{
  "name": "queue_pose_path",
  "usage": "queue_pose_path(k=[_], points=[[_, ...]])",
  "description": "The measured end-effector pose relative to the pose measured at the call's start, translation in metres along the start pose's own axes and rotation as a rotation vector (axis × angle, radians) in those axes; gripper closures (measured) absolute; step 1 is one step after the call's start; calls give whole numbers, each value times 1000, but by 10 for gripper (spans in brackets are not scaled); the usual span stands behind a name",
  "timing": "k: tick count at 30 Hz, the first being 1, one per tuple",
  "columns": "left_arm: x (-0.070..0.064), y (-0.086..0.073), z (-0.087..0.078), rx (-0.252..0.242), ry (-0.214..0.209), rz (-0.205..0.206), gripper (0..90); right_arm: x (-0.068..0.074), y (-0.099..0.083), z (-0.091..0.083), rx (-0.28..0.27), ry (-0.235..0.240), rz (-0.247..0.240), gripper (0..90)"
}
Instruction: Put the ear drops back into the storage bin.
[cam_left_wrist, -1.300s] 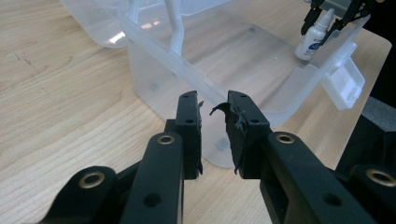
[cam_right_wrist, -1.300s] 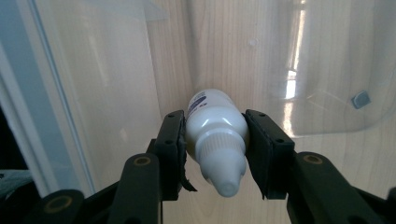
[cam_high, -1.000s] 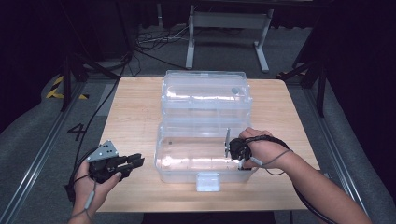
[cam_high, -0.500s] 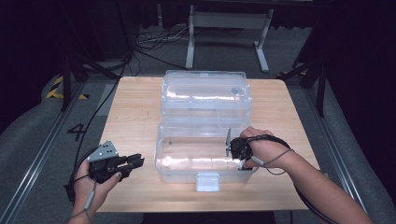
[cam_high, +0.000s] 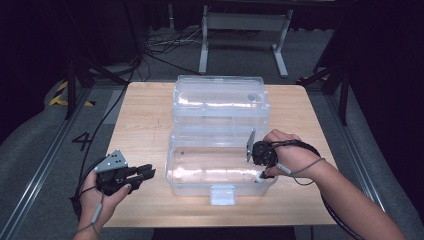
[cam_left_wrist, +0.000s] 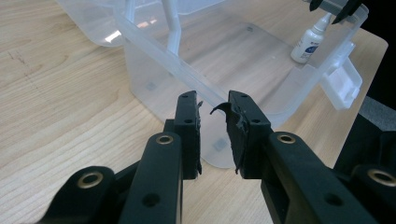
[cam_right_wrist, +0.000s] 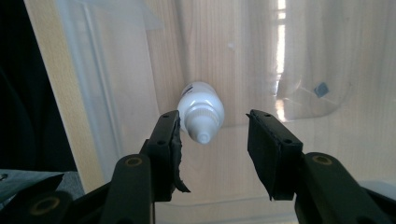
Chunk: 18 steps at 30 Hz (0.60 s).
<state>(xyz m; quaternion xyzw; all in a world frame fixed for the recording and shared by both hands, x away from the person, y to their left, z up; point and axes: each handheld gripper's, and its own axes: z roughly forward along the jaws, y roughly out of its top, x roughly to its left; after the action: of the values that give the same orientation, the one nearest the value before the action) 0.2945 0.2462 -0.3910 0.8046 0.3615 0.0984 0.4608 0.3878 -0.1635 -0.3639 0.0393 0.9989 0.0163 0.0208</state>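
A clear plastic box (cam_high: 200, 186) stands on the wooden table with its lid (cam_high: 220, 100) swung back. A small white bottle (cam_right_wrist: 201, 109) stands upright on the box floor at its right end; the left gripper view shows this bottle (cam_left_wrist: 308, 42) through the far wall. My right gripper (cam_right_wrist: 212, 123) points straight down over it, open, its jaws on either side of the nozzle and not touching. From above, the right gripper (cam_high: 260, 166) is at the box's right end. My left gripper (cam_high: 150, 172) hovers left of the box, open a little, with nothing between its jaws (cam_left_wrist: 214, 105).
A white latch (cam_high: 222, 195) juts from the box's front wall. Bare table (cam_high: 140, 125) lies left of the box, with a narrower strip to the right. Cables and a metal stand (cam_high: 240, 30) sit on the dark floor beyond the table.
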Motion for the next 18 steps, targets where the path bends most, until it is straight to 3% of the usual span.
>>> queue_pose_path(k=[6,18], points=[[0,2,3,0,-7,6,746,6,-1,-16,-44,-10,-7,552],[1,5,7,1,-22,13,738,29,5,-26,-128,58,-5,563]])
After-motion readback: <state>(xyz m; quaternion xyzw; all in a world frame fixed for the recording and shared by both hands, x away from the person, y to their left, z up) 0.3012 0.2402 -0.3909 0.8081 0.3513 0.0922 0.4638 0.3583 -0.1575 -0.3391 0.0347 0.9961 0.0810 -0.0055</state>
